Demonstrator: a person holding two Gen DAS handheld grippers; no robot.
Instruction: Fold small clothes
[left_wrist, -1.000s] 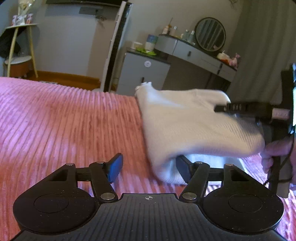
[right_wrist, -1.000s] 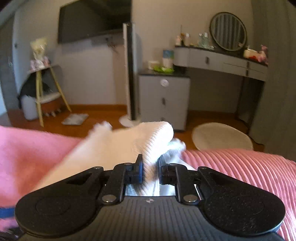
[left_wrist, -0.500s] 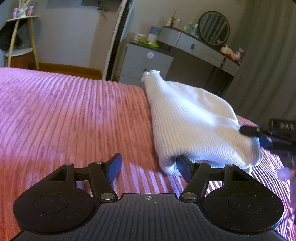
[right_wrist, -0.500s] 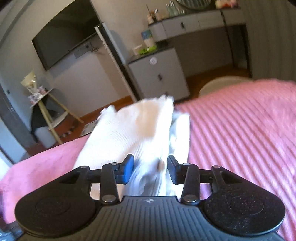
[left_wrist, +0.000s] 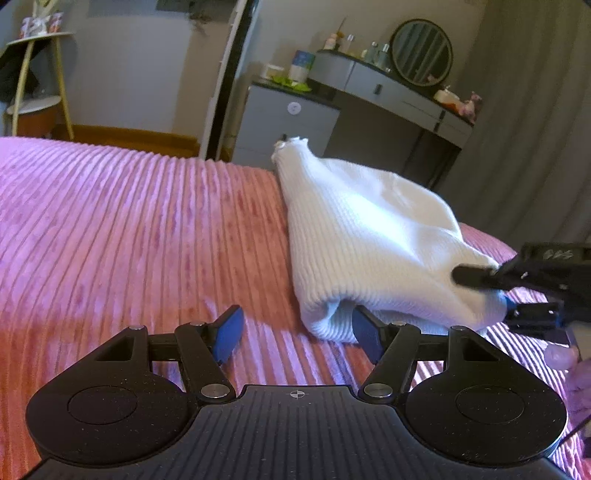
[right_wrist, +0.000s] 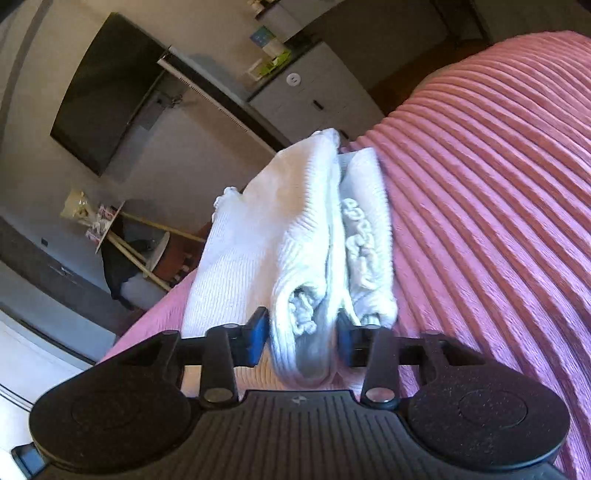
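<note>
My pink ribbed bedspread (left_wrist: 129, 229) fills most of both views, its cords running away toward the room beyond. On it lies the white knit garment (left_wrist: 365, 236), folded over on itself, with its rounded fold edge facing my left tool and one end reaching toward the far edge of the bed. From my right side I see its layers stacked, with a lacy trim (right_wrist: 360, 240) showing between them.

My left gripper (left_wrist: 297, 334) sits low over the bedspread, jaws spread wide and empty; its right finger (left_wrist: 365, 334) is tucked against the garment's fold edge, and the left one is over bare bedspread.

My right gripper (right_wrist: 299, 334) is also spread, its blue pads either side of the garment's thick end, not pinching it as far as I can tell. In the left view it appears at the garment's right end.

Behind stand a grey cabinet (left_wrist: 286, 122), a vanity with a round mirror (left_wrist: 421, 51), and a wall television (right_wrist: 107, 88). Small pale marks on my right tool's body are too blurred to read.
</note>
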